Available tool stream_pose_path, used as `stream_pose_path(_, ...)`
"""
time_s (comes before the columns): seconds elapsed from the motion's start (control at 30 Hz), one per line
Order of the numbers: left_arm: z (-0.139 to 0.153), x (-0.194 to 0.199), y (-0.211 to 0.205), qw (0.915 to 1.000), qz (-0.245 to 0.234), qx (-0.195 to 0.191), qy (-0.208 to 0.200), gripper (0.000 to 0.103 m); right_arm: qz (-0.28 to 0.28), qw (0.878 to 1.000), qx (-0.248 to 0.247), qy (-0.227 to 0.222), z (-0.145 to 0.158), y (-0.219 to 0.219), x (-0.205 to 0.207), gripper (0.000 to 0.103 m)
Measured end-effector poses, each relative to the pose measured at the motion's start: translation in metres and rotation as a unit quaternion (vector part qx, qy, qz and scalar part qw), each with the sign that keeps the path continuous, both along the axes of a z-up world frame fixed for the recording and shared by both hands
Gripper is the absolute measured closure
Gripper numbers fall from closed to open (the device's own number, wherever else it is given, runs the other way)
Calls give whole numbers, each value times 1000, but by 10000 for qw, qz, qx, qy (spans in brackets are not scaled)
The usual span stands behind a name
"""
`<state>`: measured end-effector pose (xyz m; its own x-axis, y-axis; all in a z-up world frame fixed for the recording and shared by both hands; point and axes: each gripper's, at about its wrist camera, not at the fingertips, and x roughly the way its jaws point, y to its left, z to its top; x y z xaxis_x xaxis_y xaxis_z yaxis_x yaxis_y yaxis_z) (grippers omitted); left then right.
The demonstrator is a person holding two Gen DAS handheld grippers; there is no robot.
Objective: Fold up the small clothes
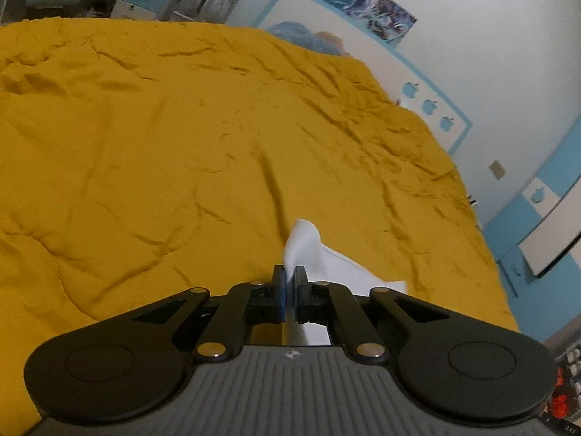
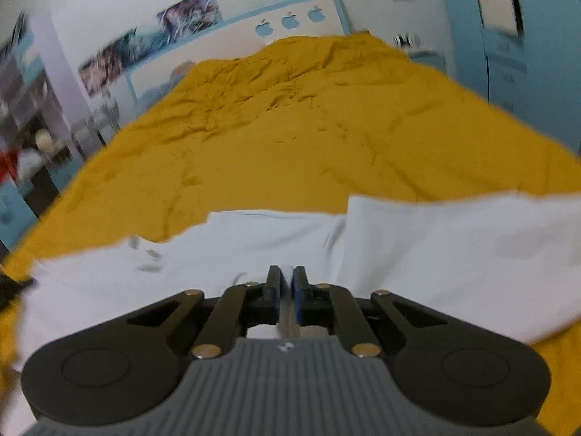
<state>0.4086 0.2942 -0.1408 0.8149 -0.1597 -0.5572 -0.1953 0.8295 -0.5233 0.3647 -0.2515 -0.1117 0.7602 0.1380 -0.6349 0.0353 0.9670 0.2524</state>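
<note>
- Two claws are at work, and both are pinched tight on the same white cloth [image 2: 435, 254]; it lies spread on the yellow blanket [image 1: 145, 145] of a bed.
- The left claw [image 1: 289, 287] has its blue pads squeezed on a bunched corner of the cloth; the corner pokes up just past its tips, and the rest trails off to its right side.
- The right claw [image 2: 287, 287] is closed on a fold near the middle edge of the cloth; white fabric spreads wide to both sides of it and a little way ahead.
- The step now looks like lifting to make a fold; I think both claws should rise together and stay level, so the cloth does not twist.
- Keep the pinch firm; thin cloth can slip out.
- Lay it down slowly ahead of the claws, edges matched, then let go.
</note>
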Motion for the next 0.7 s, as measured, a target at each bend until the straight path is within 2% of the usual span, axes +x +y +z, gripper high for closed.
stream_pose_path(0.13, -17, 25, -9, 9984, -31, 220, 512, 98, -153, 9986, -106, 489, -34, 3, 34, 100)
stream_pose_path(0.2, -20, 31, -12, 9962, -88, 386, 775, 91, -355, 9968, -75, 710, -46, 1, 40, 95)
stream_pose_path(0.3, -8, 19, -10, 9938, -61, 657, 890, 80, -489, 9968, 3, 628, -39, -4, 29, 86)
stream_pose_path(0.33, -3, 11, -10, 9937, -125, 716, 855, 80, -469, 9970, 48, 612, -34, -6, 24, 86)
stream_pose_path(0.4, 7, -5, -7, 9935, -313, 689, 852, 79, -424, 9970, 207, 617, -26, -11, 12, 83)
stream_pose_path(0.47, 15, -20, -5, 9932, -537, 616, 831, 74, -337, 9963, 365, 701, -22, -11, -1, 80)
stream_pose_path(0.5, 19, -30, -4, 9928, -597, 635, 821, 68, -297, 9960, 428, 729, -21, -11, -7, 73)
stream_pose_path(0.57, 25, -48, -5, 9913, -656, 753, 859, 61, -262, 9945, 614, 803, -22, -9, -17, 68)
stream_pose_path(0.67, 25, -60, -8, 9906, -725, 603, 987, 54, -272, 9925, 825, 860, -29, -4, -23, 69)
stream_pose_path(0.7, 22, -59, -11, 9908, -742, 489, 1020, 54, -279, 9922, 839, 875, -31, -2, -24, 74)
